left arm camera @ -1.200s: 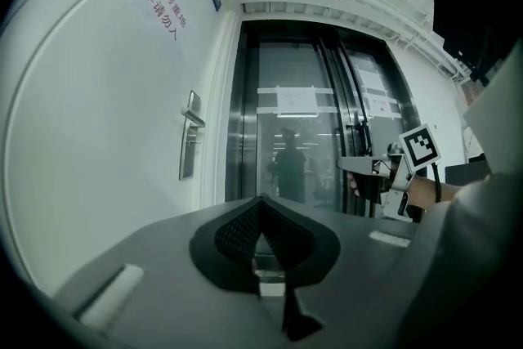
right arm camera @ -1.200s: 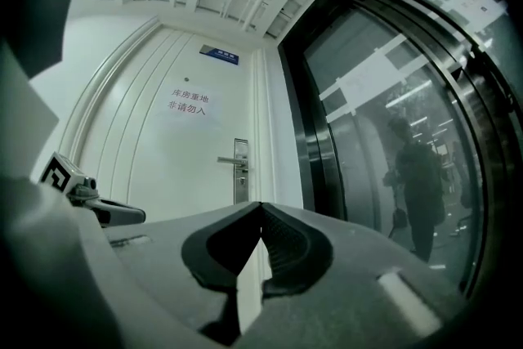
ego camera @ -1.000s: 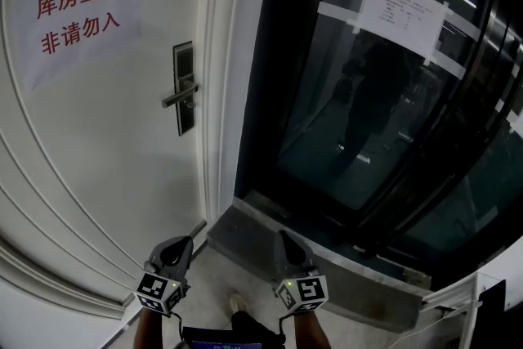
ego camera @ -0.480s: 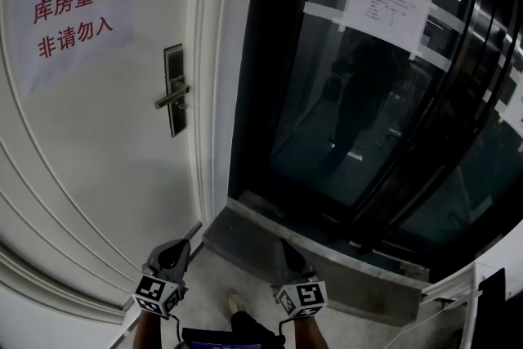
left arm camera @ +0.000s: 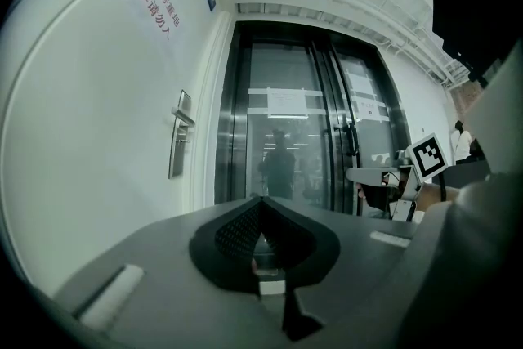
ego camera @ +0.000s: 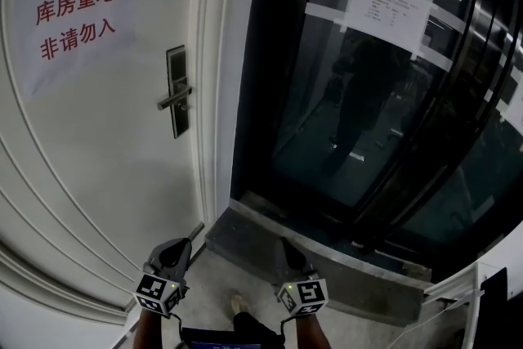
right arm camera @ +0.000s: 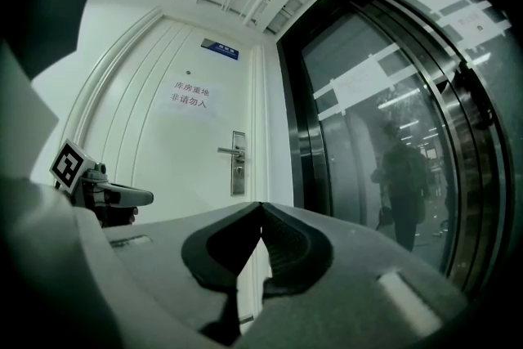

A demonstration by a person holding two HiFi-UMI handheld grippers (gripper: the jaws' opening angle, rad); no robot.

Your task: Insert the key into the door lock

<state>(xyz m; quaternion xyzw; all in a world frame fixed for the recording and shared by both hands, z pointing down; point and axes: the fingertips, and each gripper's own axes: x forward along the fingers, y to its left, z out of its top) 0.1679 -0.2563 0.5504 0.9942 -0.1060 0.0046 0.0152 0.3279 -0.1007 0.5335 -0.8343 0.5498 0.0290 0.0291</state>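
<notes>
1. Corridor: a white door fills the left of the head view and dark glass doors fill the right. A grey stone threshold lies below the glass.
2. The door carries a paper sign with red characters, upper left of frame.
3. The door lock is a dark upright plate near the door's right edge, centre-left of frame. Its lever handle points left.
4. A white notice is taped to the glass, upper right.
5. The left gripper and right gripper sit at the bottom edge, side by side but apart, well apart from the lock.
6. Left fingers: tips together. A small pale bit shows low in the gap; I cannot tell what it is.
7. Right fingers: closed tip to tip, nothing between them.
8. Key: cannot be made out in any view.
</notes>
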